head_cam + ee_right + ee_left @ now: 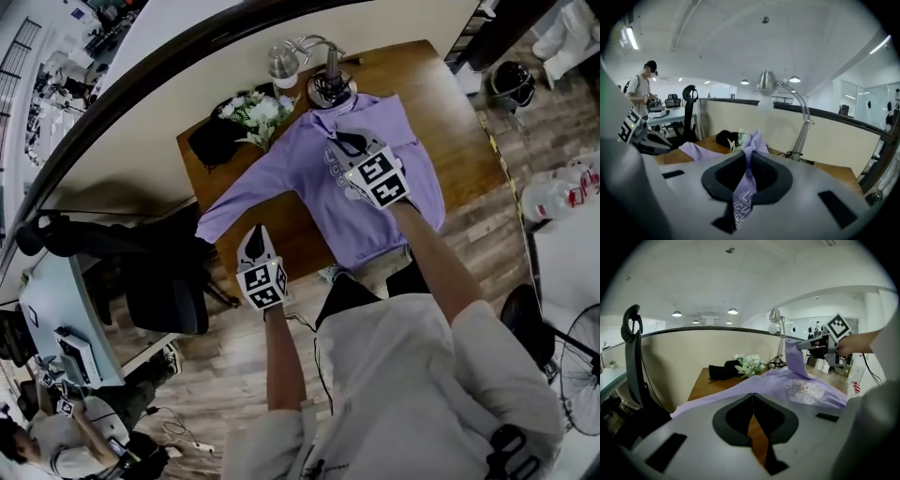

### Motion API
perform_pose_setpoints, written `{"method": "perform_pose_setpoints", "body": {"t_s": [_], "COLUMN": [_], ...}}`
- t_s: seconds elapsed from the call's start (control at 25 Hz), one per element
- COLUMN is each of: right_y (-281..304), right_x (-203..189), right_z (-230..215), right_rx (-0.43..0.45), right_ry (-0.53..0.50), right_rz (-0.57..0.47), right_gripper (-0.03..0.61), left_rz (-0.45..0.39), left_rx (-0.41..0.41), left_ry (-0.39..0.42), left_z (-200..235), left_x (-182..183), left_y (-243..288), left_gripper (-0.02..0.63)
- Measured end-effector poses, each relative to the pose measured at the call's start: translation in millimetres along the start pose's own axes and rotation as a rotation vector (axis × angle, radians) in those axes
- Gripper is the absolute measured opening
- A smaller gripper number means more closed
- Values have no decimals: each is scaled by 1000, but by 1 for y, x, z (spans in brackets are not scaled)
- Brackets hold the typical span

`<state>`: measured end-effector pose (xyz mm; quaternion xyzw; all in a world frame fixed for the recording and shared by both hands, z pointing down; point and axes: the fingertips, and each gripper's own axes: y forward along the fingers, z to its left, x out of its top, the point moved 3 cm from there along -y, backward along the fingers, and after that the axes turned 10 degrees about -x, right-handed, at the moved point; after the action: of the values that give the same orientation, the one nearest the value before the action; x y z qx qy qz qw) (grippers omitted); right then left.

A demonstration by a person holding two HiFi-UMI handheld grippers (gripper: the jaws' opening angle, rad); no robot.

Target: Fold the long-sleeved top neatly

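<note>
A lilac long-sleeved top (367, 228) lies flat on the wooden table (450, 122), printed front up. My right gripper (350, 144) hangs over its chest, shut on a sleeve that it holds lifted across the body; in the right gripper view the lilac cloth (749, 152) is pinched between the jaws. The other sleeve (251, 192) stretches out to the table's left corner. My left gripper (255, 233) hovers over the table's near edge beside that sleeve, shut and empty, with bare wood showing under its jaws (753, 397). In the left gripper view the raised sleeve (794, 357) hangs from the right gripper (802, 346).
White flowers (255, 112) and a black pouch (214, 141) sit at the table's far left, a desk lamp (328, 70) at the back behind the collar. A partition wall (141, 122) runs along the back. An office chair (150, 272) stands left of the table.
</note>
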<state>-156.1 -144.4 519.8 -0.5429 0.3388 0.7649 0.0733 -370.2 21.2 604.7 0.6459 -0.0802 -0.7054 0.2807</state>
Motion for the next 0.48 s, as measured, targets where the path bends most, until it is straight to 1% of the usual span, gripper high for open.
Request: {"method": "perform_pose_setpoints", "body": {"t_s": [0.08, 0.2, 0.32, 0.48], "right_y": [20, 46, 68, 89], "right_x": [-18, -37, -51, -73], "right_z": [24, 54, 71, 83], "right_rx": [14, 20, -4, -59], "right_ry": [-46, -99, -144, -202], "right_rz": [72, 146, 207, 293], "right_gripper": [43, 43, 43, 43], "left_rz": [-1, -12, -11, 11], "left_rx": [13, 36, 62, 106], "left_ry": [-20, -36, -54, -81], "left_z": [16, 38, 61, 89], "left_x": [-7, -14, -22, -38], "left_y": [-5, -16, -27, -43], "left_gripper": [23, 23, 25, 25]}}
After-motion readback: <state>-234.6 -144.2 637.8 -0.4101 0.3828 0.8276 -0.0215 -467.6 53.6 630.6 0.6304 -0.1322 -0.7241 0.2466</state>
